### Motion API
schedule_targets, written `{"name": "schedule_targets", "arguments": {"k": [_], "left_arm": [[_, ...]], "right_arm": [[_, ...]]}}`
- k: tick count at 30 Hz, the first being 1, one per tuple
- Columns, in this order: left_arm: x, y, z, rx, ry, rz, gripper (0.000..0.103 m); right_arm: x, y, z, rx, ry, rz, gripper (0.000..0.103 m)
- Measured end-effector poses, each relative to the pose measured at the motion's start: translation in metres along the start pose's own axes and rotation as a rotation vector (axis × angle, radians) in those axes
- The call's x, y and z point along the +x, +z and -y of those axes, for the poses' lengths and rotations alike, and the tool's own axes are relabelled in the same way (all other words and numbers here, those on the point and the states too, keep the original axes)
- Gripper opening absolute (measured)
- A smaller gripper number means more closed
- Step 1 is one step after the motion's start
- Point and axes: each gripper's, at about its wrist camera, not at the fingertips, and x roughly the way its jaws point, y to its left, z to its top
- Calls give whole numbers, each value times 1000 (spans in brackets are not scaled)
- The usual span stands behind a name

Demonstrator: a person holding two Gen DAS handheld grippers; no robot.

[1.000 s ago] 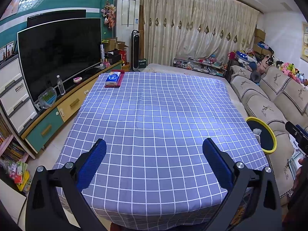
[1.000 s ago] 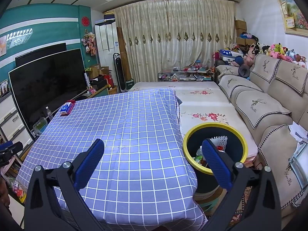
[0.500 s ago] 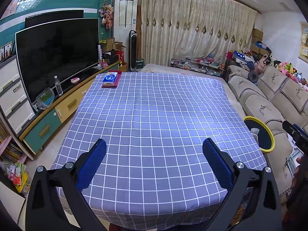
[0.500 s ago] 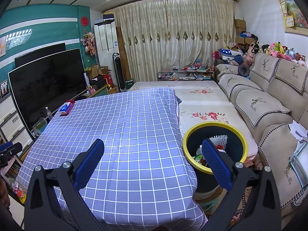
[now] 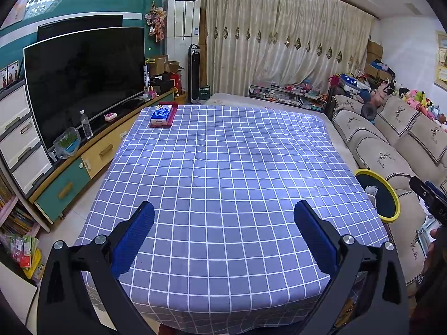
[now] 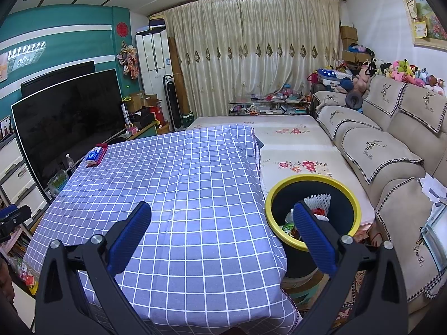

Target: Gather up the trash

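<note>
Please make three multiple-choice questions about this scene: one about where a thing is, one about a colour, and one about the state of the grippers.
1. Where is the tissue pack?
A. at the far left corner of the table
B. inside the bin
C. on the sofa

2. What colour is the rim of the trash bin?
A. red
B. yellow
C. white

3. How are the left gripper and the right gripper?
A. both shut
B. only the left is open
C. both open and empty

Answers: 1 A, it lies on the checked cloth near the TV side; 2 B, a yellow ring tops the black bin; 3 C, the blue pads stand wide apart and hold nothing.
</note>
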Motion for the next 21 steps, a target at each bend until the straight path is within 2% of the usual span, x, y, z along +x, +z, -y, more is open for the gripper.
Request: {"name": "schedule_targets", "arguments": {"k": [14, 19, 21], "left_arm": [[2, 0, 3, 8, 8, -17, 98], [4, 2, 7, 10, -73, -14, 98], [6, 5, 9, 16, -77, -17, 98]], "right_arm": [[0, 0, 0, 0, 0, -1, 97], [1, -1, 1, 2, 2, -4, 97], [6, -4, 1, 3, 5, -9, 97]]}}
